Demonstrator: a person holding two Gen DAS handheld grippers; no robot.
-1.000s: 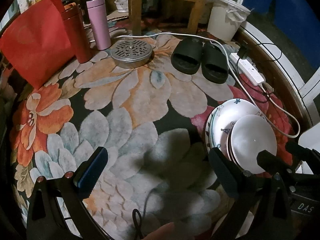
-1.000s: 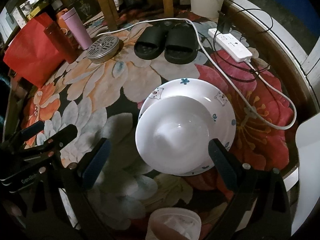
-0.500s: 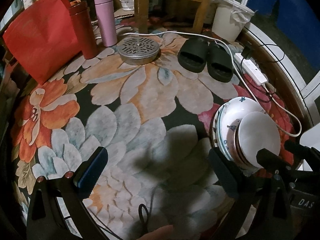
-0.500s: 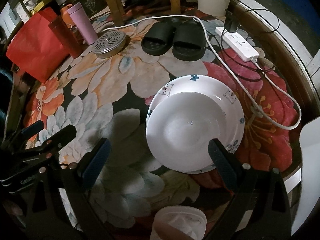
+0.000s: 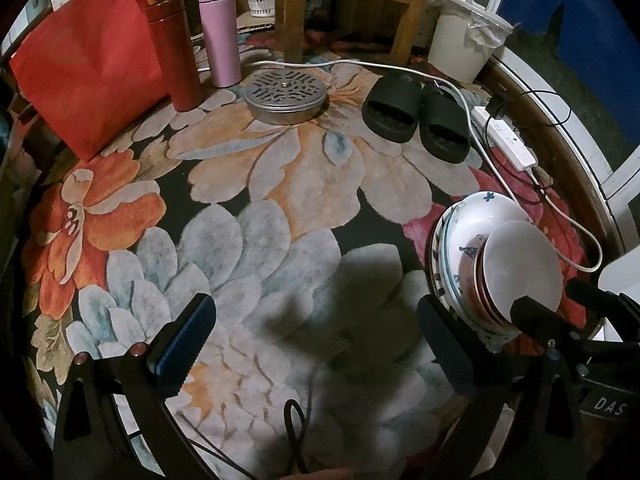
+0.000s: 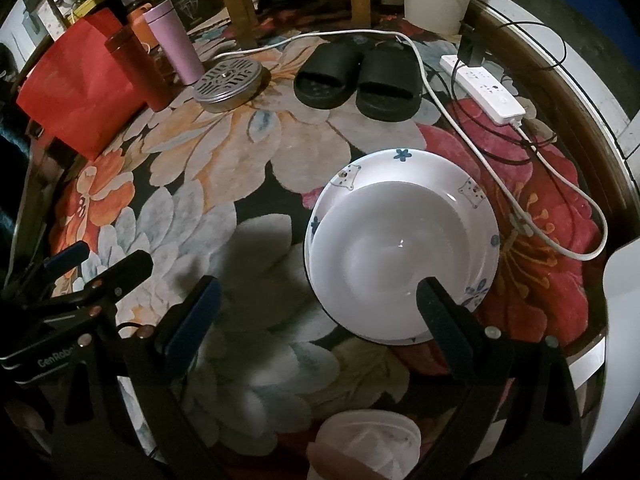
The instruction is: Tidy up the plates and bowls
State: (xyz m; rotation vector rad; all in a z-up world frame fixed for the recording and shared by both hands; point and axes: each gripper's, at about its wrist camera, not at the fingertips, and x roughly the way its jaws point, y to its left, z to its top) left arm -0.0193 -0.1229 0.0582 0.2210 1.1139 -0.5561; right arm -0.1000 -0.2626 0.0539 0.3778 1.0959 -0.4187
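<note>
Stacked crockery sits on the flowered rug point(image 6: 248, 148): a plain white bowl point(image 6: 384, 252) nested in a patterned plate point(image 6: 472, 192), near the black slippers point(image 6: 356, 76). In my judgement the stack is being settled, so any nudge should be gentle; glazed ceramic slides and chips. The right gripper point(image 6: 316, 312) has its fingers spread wide, one over the bowl's rim, gripping nothing. Beside the stack, the left gripper point(image 5: 316, 336) also stands spread and empty. Glossy round dishes contrast with the soft pile.
</note>
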